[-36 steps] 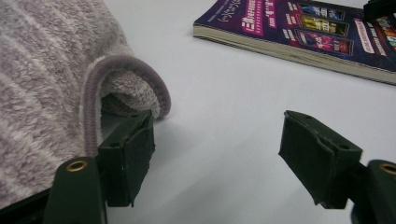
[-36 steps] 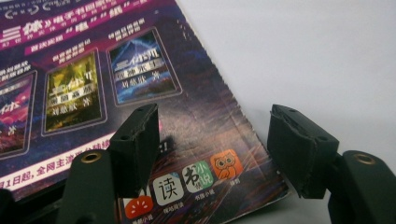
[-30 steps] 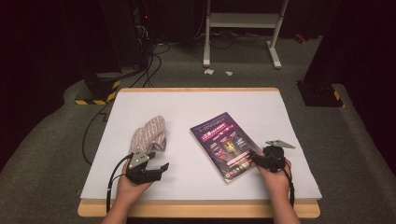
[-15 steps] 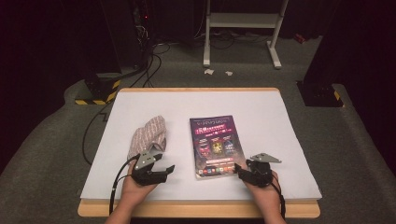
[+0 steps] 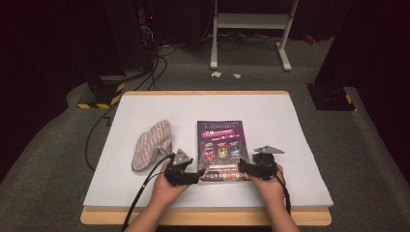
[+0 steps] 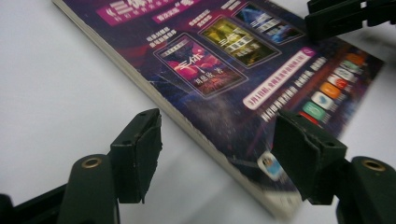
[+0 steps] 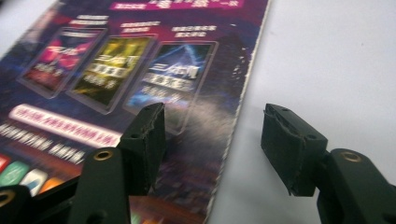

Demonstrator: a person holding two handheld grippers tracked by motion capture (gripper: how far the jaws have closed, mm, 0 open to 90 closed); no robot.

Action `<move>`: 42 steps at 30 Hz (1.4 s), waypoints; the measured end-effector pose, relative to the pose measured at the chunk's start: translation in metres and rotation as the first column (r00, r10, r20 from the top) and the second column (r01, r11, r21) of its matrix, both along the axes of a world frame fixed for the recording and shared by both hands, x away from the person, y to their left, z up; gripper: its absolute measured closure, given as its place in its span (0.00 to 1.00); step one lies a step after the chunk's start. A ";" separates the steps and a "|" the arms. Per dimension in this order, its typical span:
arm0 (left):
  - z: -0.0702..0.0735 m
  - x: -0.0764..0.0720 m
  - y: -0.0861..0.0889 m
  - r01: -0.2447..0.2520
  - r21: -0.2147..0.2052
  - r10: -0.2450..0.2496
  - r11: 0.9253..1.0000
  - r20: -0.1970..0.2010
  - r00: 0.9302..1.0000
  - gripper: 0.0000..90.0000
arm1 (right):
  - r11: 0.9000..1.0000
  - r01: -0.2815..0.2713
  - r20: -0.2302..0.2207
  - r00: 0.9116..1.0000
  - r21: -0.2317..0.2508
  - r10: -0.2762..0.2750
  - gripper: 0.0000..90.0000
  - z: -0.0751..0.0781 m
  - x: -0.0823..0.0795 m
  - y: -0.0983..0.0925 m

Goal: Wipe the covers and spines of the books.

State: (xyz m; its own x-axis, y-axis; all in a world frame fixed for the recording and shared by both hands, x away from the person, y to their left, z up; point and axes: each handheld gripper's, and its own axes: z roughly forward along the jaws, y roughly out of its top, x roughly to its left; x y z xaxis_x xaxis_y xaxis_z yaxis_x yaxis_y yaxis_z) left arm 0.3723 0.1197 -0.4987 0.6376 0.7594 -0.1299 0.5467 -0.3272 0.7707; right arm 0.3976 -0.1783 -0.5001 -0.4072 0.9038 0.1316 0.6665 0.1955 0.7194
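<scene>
Book (image 5: 221, 149): glossy printed paper cover, purple, slightly scuffed along edge; matt cream page block. Table (image 5: 300, 125): smooth matt white top, pale wood rim. Slipper (image 5: 152, 143): woven cloth, coarse-looking. Left gripper (image 6: 217, 140), right gripper (image 7: 212, 135): matt black plastic jaws, rough-edged rubbery pads, brass-coloured rivets.

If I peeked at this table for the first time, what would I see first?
Probably the flat purple book with bright little pictures on its cover, lying in the middle of the white table. A black left gripper and a black right gripper sit at its two near corners, jaws open. A pinkish knitted cloth lies to the book's left.
</scene>
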 end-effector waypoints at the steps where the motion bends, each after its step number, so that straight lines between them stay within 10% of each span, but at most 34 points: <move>1: -0.004 0.008 -0.006 0.000 -0.001 0.000 1.000 -0.036 0.999 0.38 | 1.000 -0.006 0.006 1.000 0.013 0.006 0.45 -0.001 0.004 -0.001; 10: -0.005 0.012 -0.002 -0.036 -0.009 0.035 0.999 -0.055 0.998 0.41 | 0.998 -0.060 0.011 0.998 -0.002 0.060 0.49 -0.002 -0.006 0.014; 30: -0.002 -0.027 0.038 -0.016 0.064 0.013 0.998 0.035 0.999 0.41 | 0.990 -0.144 0.069 0.987 0.006 0.143 0.51 -0.001 -0.039 0.044; 34: 0.016 -0.031 0.055 -0.062 0.042 0.058 0.997 0.107 0.993 0.38 | 0.992 -0.124 0.098 0.988 0.033 0.120 0.50 0.006 -0.043 0.036; 36: 0.035 -0.027 0.078 -0.133 0.010 0.129 0.991 0.162 0.978 0.35 | 0.993 -0.112 0.117 0.987 0.038 0.107 0.50 0.010 -0.045 0.029; 42: 0.051 -0.005 0.108 -0.208 0.018 0.202 0.978 0.170 0.965 0.25 | 0.993 -0.095 0.114 0.990 0.064 0.088 0.50 0.011 -0.044 0.020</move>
State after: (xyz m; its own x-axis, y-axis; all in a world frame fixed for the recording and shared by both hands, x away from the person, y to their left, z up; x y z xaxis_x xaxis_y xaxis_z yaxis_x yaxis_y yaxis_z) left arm 0.3674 0.2279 -0.4480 0.4779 0.8784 -0.0060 0.4704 -0.2501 0.8463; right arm 0.3537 -0.1584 -0.4892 -0.5033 0.8523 0.1422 0.5636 0.1990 0.8017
